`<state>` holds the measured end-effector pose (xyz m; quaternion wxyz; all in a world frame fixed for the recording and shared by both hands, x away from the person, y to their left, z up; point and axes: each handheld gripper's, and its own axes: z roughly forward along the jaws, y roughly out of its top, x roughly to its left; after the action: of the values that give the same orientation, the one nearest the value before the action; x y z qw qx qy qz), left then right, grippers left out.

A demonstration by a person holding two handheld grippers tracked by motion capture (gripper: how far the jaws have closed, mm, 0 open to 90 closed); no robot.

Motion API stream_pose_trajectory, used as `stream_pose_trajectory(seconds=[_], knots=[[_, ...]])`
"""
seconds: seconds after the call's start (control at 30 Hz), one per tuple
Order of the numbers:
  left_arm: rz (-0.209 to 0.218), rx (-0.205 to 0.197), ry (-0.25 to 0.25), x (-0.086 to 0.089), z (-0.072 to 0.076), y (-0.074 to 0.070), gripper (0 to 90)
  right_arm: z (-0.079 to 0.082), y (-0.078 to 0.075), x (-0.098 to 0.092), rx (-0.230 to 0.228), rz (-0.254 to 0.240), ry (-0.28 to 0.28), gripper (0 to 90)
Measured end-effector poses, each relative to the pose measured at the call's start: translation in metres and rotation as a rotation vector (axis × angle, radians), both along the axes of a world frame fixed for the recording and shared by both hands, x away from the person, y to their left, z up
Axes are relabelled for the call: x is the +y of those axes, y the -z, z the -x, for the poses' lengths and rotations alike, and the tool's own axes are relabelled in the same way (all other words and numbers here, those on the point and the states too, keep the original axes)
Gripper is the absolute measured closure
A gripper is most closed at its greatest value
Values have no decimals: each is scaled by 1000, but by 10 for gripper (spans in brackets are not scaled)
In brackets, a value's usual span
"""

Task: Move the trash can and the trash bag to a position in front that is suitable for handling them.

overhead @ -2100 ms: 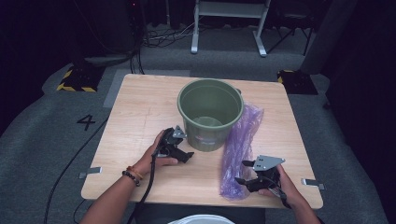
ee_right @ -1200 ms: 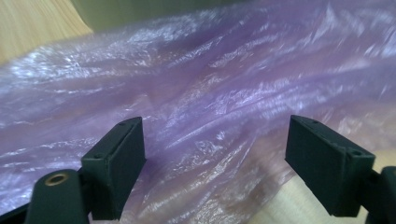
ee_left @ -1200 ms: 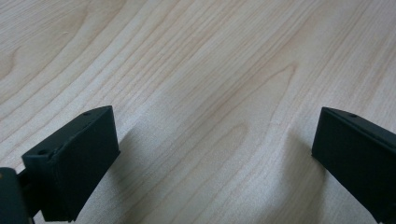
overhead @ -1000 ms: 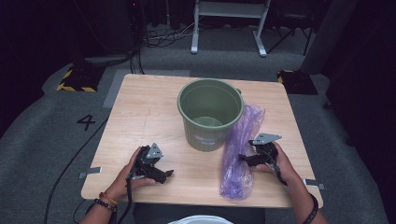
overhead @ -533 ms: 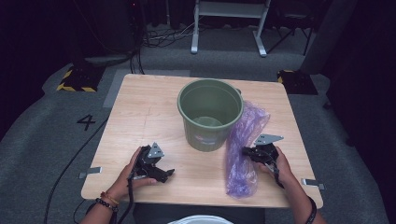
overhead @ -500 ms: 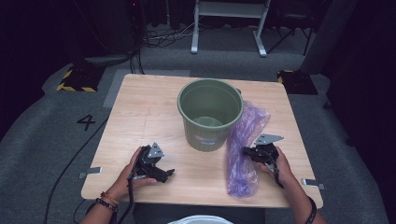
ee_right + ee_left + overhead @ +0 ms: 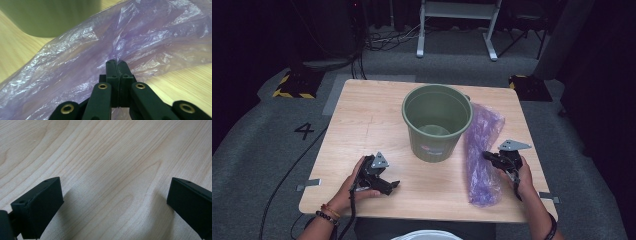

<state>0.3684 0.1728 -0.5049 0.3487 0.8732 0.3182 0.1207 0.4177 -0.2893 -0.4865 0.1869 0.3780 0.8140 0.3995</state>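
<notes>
A green bucket (image 7: 437, 120) stands upright near the middle of the wooden table (image 7: 362, 115). A crinkled purple plastic bag (image 7: 479, 150) lies flat along the bucket's right side. My right gripper (image 7: 487, 156) meets the bag's right edge, and its jaws are pressed together on the film. In the right gripper view the gripper (image 7: 117, 62) pinches the bag (image 7: 100, 50), with the bucket (image 7: 50, 15) blurred beyond. My left gripper (image 7: 393, 186) rests near the front left of the table. In its own view the left gripper (image 7: 115, 205) is open over bare wood.
A white rounded object (image 7: 427, 235) pokes in at the bottom edge, just below the table. Grey carpet surrounds the table, with a painted 4 (image 7: 305, 131) at the left. A white metal stand (image 7: 457, 20) and cables sit behind.
The left gripper drew back from beside the bucket toward the near edge and stopped. The right gripper moved forward to the bag and shut on its edge, bunching the film slightly.
</notes>
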Motion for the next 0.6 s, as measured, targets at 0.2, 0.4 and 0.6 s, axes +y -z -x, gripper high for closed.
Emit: stream_pose_trajectory(seconds=[0.2, 0.4, 0.6], knots=[[0, 0, 0, 0, 0, 0, 2, 1, 0, -9, 5, 25, 62, 795], [1, 0, 0, 0, 0, 0, 2, 7, -2, -7, 43, 34, 3, 446], [2, -1, 1, -1, 0, 0, 2, 32, -8, -13, 54, 55, -75, 353]])
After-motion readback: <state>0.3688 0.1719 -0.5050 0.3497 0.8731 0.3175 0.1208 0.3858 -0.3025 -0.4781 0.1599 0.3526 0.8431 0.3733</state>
